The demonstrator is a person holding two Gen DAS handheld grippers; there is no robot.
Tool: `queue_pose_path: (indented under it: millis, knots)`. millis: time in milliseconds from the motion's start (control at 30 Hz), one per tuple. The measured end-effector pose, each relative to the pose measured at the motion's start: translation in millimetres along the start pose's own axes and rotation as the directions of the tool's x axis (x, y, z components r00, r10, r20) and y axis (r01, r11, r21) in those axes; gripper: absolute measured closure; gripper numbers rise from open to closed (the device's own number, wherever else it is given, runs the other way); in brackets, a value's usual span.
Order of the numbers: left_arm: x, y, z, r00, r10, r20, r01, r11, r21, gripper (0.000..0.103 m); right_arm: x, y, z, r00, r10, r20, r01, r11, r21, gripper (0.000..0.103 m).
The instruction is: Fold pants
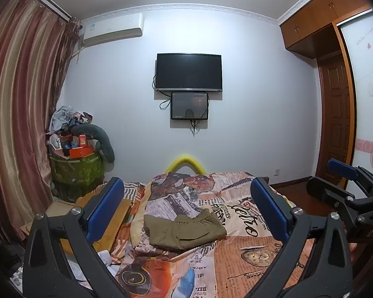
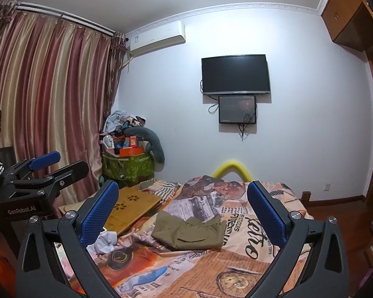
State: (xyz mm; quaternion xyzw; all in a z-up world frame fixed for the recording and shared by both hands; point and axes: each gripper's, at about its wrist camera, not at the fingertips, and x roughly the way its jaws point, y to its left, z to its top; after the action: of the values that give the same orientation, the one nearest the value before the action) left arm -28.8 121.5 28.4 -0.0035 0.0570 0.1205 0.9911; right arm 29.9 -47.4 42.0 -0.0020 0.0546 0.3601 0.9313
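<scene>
Olive-green pants (image 1: 186, 231) lie folded into a compact bundle on the newspaper-print quilt (image 1: 248, 260), their elastic waistband turned toward the far side. My left gripper (image 1: 186, 182) hovers over the near part of the bed, jaws wide open and empty, with the pants lying ahead, apart from the blue pads (image 1: 104, 206). The right wrist view shows the same pants (image 2: 189, 233) ahead of my right gripper (image 2: 182, 186), also wide open and empty. Each gripper shows in the other's view: the right one (image 1: 330, 177) at the right edge, the left one (image 2: 62, 165) at the left.
A wooden lap desk (image 2: 129, 208) and crumpled white cloth (image 2: 104, 243) lie on the bed's left side. A green box piled with clutter (image 2: 126, 166) stands by the striped curtain (image 2: 49, 99). A TV (image 1: 189, 72) hangs on the far wall; a wooden wardrobe (image 1: 335, 111) stands at the right.
</scene>
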Motion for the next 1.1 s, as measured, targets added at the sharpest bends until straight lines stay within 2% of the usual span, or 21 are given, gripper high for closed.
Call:
queue_pose_path:
  millis: [1100]
  knots:
    - [10.9,-5.0,-9.1,0.999,-0.015,-0.036,0.014,1.000,-0.015,0.000,-4.6,-5.4,0.2,1.000,-0.012,-0.017,0.013,0.999,0.044,0.000]
